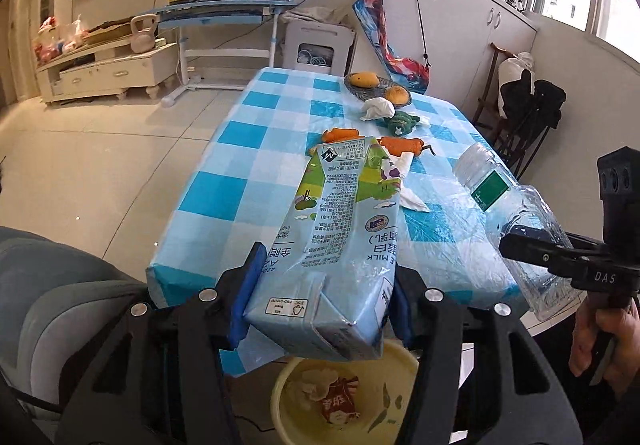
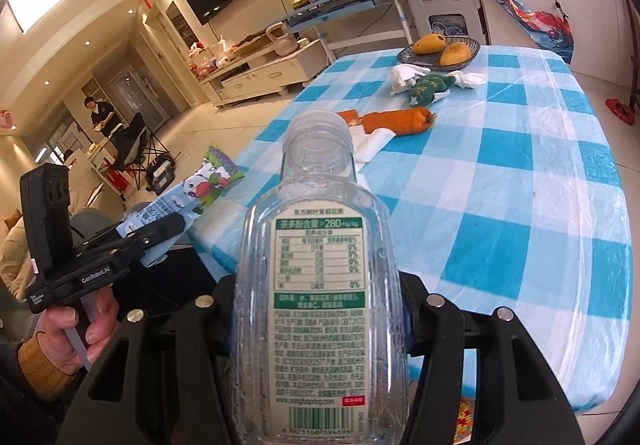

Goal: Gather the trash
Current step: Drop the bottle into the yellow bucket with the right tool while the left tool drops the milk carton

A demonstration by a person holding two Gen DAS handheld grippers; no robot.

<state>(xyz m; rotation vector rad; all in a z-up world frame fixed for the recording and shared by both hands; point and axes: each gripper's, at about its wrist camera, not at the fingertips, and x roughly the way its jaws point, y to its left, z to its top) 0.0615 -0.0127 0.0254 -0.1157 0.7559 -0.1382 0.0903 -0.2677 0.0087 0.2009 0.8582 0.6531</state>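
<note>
My left gripper (image 1: 320,293) is shut on a light blue milk carton (image 1: 340,229), held in the air above a yellow bin (image 1: 392,373) that holds some wrappers. My right gripper (image 2: 320,309) is shut on a clear empty plastic bottle (image 2: 320,285) with a green label and no cap, held over the table's near edge. The bottle also shows in the left wrist view (image 1: 508,213), and the carton in the right wrist view (image 2: 188,197). Crumpled white tissues (image 1: 378,109) (image 2: 404,77) lie on the blue checked table (image 2: 520,205).
On the table are a basket with two mangoes (image 2: 440,47), a green plush toy (image 2: 430,87), orange carrot toys (image 2: 400,121) and a white tissue (image 1: 408,189) by them. A grey seat (image 1: 60,285) is at the left. A desk and TV cabinet stand beyond.
</note>
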